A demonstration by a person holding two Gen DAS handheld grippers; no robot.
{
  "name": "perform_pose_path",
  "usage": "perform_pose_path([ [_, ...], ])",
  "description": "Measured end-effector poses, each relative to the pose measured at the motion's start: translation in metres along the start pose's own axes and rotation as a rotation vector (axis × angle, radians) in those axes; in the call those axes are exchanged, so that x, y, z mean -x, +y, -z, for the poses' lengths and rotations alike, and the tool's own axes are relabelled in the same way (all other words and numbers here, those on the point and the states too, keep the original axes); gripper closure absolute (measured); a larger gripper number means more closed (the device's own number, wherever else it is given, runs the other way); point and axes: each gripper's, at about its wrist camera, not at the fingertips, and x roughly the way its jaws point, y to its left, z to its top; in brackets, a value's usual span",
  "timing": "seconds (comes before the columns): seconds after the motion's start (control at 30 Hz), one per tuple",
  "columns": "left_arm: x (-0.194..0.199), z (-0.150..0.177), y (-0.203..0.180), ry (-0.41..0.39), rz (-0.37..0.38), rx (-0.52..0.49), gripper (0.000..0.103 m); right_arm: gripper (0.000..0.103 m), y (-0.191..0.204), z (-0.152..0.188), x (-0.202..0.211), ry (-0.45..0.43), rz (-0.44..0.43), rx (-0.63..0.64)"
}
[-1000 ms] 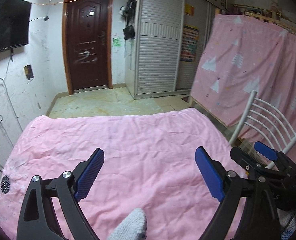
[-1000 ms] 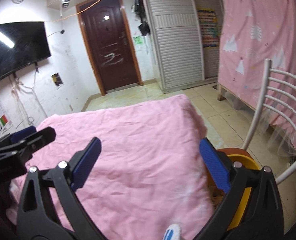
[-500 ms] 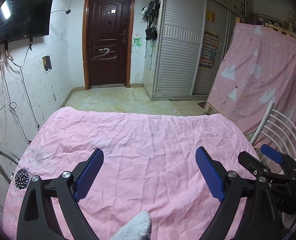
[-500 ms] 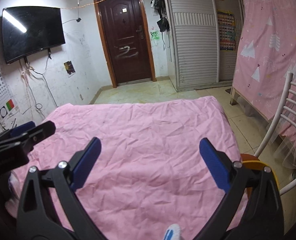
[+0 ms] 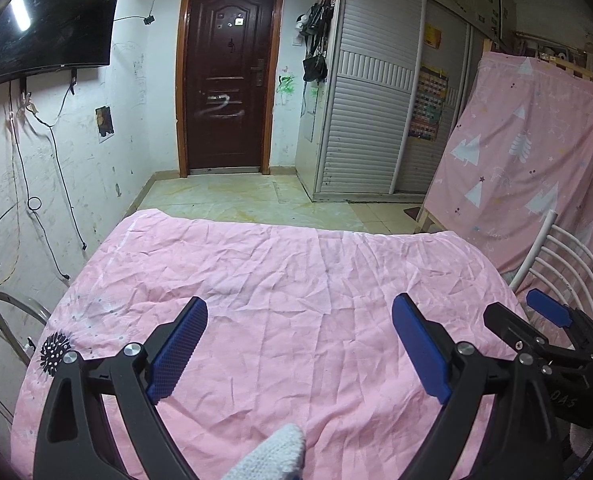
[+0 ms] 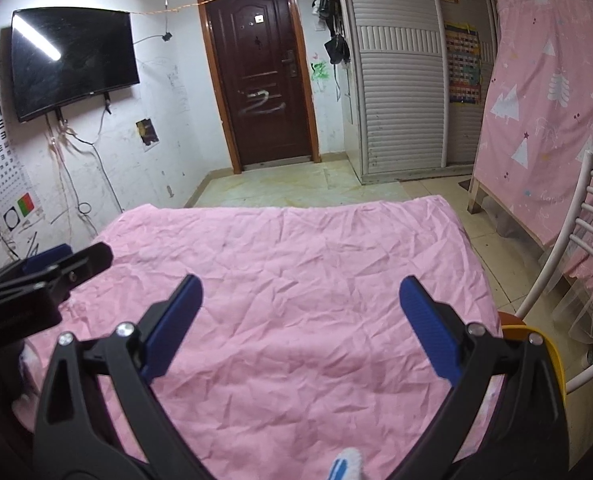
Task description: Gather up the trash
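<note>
Nearest the left wrist camera, a white knitted glove tip [image 5: 272, 454] is poking up between the arms of the left gripper [image 5: 298, 340], whose blue-padded fingers [image 5: 178, 348] are standing wide apart with nothing between them, hovering over the pink wrinkled cloth [image 5: 296, 280] that is covering the surface. The right gripper [image 6: 300, 328] is hanging over the same cloth with its fingers [image 6: 428, 328] likewise spread and empty; a blue-and-white scrap of glove [image 6: 344, 464] is showing at its base. Each gripper is appearing in the other's view, side by side above the near edge of the cloth. No trash is showing anywhere on the cloth; a black spiky print [image 5: 55, 354] is sitting at its near left corner. Just right of the cloth, a yellow rim [image 6: 552, 356] is peeking out below a white metal chair [image 6: 576, 260]. Beyond the cloth's far edge, tiled floor [image 5: 256, 200] is running to a dark brown door [image 5: 228, 80]. Left of the door a television [image 6: 72, 60] is hanging on the wall; right of it, a white slatted wardrobe [image 5: 372, 100] and a pink tree-print curtain [image 5: 536, 152] are standing.
</note>
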Motion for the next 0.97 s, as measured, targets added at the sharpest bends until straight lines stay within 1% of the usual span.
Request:
perform_pose_path([
  [0.33, 0.0026, 0.0009, 0.0, -0.006, -0.013, 0.001, 0.019, 0.007, 0.0022, -0.0003, 0.0002, -0.001, 0.0, 0.0],
  [0.97, -0.001, 0.0033, 0.0045, 0.012, -0.011, 0.013, 0.018, 0.006, 0.0049, 0.0017, -0.003, 0.012, 0.008, 0.006],
])
